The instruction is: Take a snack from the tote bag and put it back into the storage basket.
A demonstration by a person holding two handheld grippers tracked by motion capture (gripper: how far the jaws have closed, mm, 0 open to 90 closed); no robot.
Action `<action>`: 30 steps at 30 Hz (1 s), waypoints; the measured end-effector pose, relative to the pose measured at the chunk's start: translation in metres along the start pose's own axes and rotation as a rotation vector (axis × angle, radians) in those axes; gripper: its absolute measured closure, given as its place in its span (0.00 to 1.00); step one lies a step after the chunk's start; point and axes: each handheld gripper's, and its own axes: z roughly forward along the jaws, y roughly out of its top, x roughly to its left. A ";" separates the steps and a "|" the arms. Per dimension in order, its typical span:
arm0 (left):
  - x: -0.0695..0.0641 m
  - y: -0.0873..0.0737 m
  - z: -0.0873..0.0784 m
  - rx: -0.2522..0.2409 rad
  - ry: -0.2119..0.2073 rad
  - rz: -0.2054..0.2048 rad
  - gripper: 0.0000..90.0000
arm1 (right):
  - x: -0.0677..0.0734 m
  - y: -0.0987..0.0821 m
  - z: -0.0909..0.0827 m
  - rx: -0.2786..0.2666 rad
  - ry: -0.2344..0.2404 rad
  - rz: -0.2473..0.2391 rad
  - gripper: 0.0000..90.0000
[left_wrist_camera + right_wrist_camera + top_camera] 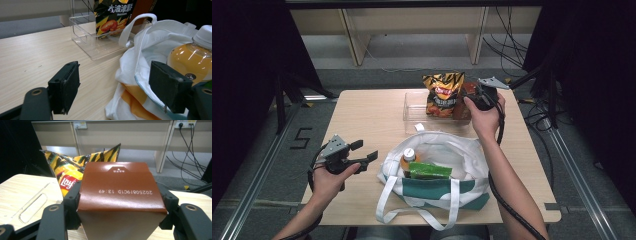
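My right gripper point(476, 96) is shut on a brown carton point(468, 90), holding it at the right end of a clear plastic bin point(414, 107) at the back of the table. In the right gripper view the carton point(120, 192) sits between both pads, top flap facing the camera. A yellow-and-black chip bag point(443, 95) stands upright in the bin just left of the carton. My left gripper point(364, 150) hovers open, with nothing between its fingers, left of a white-and-teal tote bag point(437, 192). An orange drink bottle point(408, 159) and a green packet point(429, 171) lie in the bag.
In the left gripper view the tote's rim point(150, 32) and the bottle point(190, 60) lie just past the right jaw, with the bin point(85, 37) and chip bag point(112, 17) farther off. Bare tabletop point(362, 115) spreads at the left. Cables trail off the right side.
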 end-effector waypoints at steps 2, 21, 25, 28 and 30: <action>0.000 0.000 0.000 0.003 -0.001 0.002 0.27 | 0.000 -0.002 0.002 0.003 -0.011 0.000 0.42; 0.000 -0.001 0.001 0.001 -0.006 0.001 0.27 | -0.001 -0.013 0.011 0.053 0.000 0.016 0.42; -0.001 0.000 0.000 0.004 -0.004 0.000 0.27 | -0.001 -0.013 0.011 0.060 0.004 0.022 0.41; -0.001 0.000 0.000 0.005 -0.004 0.002 0.27 | -0.002 -0.013 0.011 0.056 0.005 0.018 0.41; -0.001 0.000 0.000 0.005 -0.005 0.002 0.27 | -0.003 -0.012 0.010 0.065 0.010 0.009 0.38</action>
